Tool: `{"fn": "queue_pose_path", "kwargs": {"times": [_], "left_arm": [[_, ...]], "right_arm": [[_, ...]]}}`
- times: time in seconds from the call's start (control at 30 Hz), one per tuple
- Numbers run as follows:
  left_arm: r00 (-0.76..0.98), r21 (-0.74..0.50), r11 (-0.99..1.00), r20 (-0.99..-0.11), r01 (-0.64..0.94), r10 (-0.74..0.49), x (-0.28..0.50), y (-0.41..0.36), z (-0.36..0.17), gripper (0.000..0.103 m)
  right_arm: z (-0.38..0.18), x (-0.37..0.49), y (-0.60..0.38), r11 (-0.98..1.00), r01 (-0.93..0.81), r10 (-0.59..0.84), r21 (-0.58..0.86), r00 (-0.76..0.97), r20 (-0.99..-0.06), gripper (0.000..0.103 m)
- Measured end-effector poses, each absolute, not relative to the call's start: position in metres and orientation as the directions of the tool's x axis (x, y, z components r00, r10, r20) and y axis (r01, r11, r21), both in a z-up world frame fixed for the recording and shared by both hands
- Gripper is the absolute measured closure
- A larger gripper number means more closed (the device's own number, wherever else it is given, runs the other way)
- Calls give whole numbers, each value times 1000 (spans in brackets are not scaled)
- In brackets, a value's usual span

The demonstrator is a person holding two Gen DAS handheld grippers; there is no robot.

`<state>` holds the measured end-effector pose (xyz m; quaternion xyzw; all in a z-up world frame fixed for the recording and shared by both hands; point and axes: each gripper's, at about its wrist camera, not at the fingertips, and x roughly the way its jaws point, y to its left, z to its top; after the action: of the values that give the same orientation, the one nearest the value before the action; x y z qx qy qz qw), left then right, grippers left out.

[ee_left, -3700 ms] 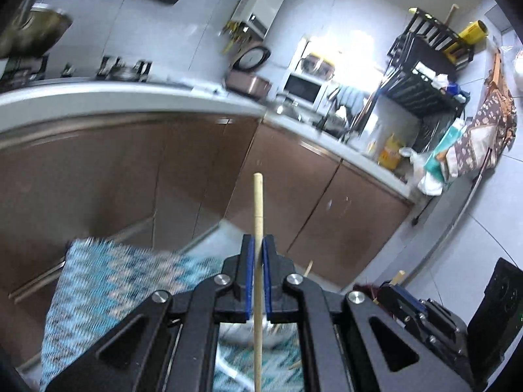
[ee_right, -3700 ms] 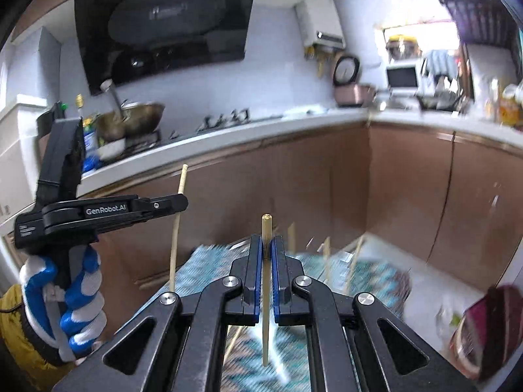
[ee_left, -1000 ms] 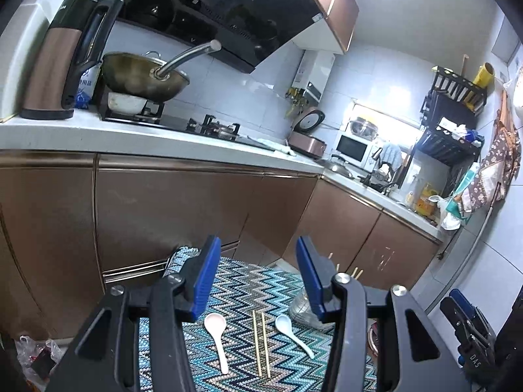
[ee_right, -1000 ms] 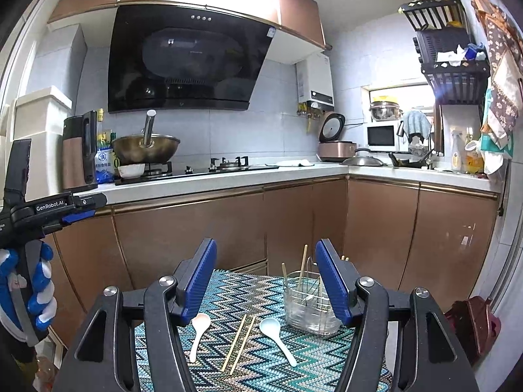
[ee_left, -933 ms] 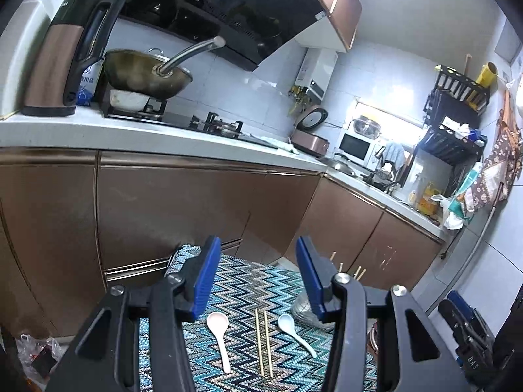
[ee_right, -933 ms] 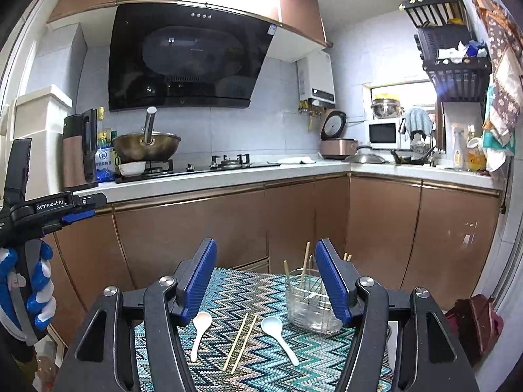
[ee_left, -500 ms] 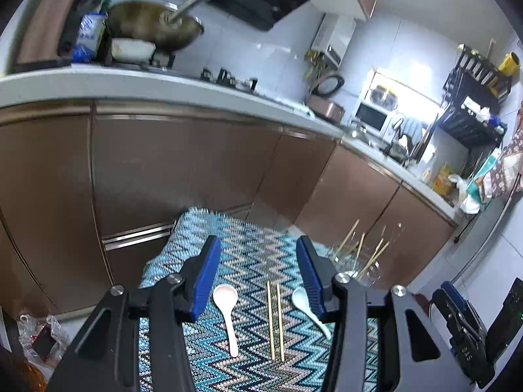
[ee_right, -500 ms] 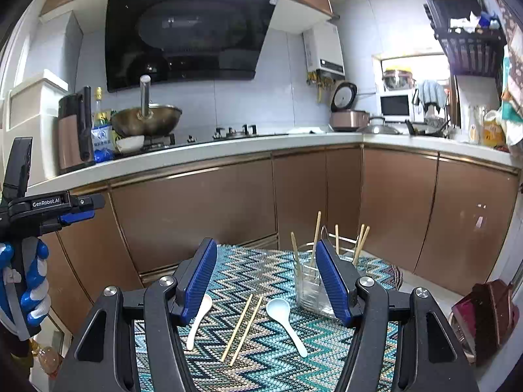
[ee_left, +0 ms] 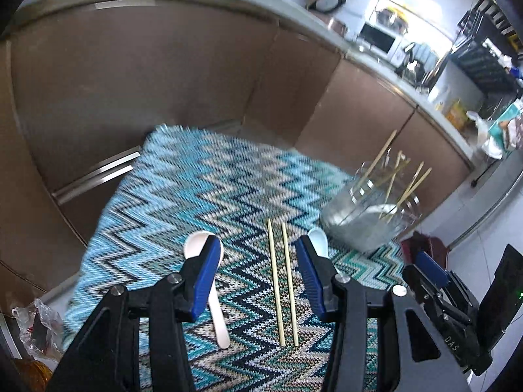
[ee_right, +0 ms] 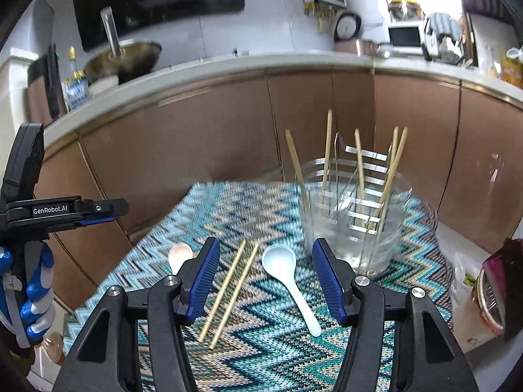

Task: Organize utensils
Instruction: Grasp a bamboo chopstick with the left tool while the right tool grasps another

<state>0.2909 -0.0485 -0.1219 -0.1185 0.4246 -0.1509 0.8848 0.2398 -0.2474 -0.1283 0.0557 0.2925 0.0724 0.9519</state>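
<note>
Two wooden chopsticks (ee_left: 282, 281) lie side by side on the zigzag cloth (ee_left: 183, 189), between a white spoon (ee_left: 212, 281) on the left and a second white spoon (ee_left: 318, 240) on the right. My left gripper (ee_left: 258, 272) is open and empty above them. A clear glass holder (ee_left: 369, 219) with several chopsticks stands at the right. In the right wrist view my right gripper (ee_right: 264, 277) is open and empty over the chopsticks (ee_right: 230, 289) and the pale spoon (ee_right: 289, 281); the holder (ee_right: 356, 219) stands just behind, and the other spoon (ee_right: 179, 254) lies left.
Brown kitchen cabinets (ee_right: 196, 143) rise behind the table. The left gripper's handle (ee_right: 42, 210) shows at the left of the right wrist view. A dark pink object (ee_right: 497, 281) sits off the table's right edge. A plastic bag (ee_left: 36, 320) lies low left.
Both grippers held a chopstick 3.7 s ago and are now open and empty. Over the last second both have tilted down and moved closer to the cloth and utensils.
</note>
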Motion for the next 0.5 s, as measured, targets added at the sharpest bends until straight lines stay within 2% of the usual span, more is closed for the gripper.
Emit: {"fn": "queue_pose_path", "kwargs": {"times": [0.2,0.27,0.43,0.5], "left_arm": [[514,-352,919,-763,178,-392,313,-65,-159,58],[475,-364,912,-779,188,-409,320,-71,-168,58],[403,-362,914,-820,184,-406,347,-88,-184,58],[353,-372,910,-839,184,-414,362,-98,-194,61]], "right_arm": [[-162,269,-247,978,-125,204,167,745,-635,51],[-174,278,-241,973,-144,230,182,711,-665,57],[-201,300,-221,960,-177,280,217,615,-737,80],[-211,308,-212,954,-190,301,234,571,-763,83]]}}
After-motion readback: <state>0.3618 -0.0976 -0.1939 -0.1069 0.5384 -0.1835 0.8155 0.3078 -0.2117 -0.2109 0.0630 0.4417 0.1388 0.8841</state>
